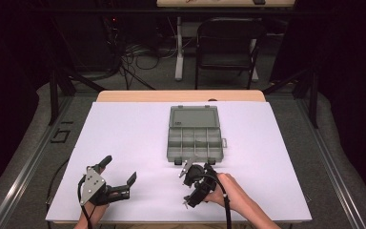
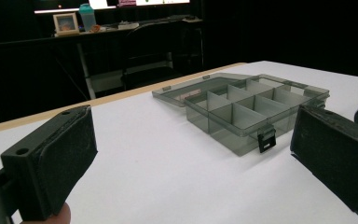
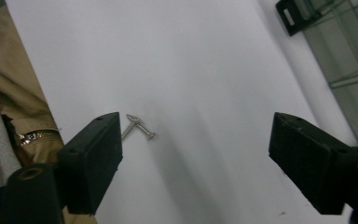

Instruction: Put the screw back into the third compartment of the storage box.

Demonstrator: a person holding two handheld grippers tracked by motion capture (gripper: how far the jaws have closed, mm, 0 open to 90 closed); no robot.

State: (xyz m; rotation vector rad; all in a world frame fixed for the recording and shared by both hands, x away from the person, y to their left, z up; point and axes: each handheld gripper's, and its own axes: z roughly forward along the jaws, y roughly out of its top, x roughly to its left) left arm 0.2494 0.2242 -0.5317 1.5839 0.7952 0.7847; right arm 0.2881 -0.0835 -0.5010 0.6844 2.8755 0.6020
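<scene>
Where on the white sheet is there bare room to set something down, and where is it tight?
Bare: the wide patch left of the open compartment box, up to the white sheet's far edge; the strip right of the box; the gap between the left gripper and right gripper. Tight: just before the box's near edge, where the right gripper hovers, and by the screws near the front edge.

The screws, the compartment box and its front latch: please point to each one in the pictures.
screws (image 3: 137,127): right gripper view, where the two cross on the white table.
compartment box (image 1: 194,141): high view, a divider inside the open tray.
front latch (image 2: 266,140): left gripper view, the dark clip on the tray's near wall.
</scene>
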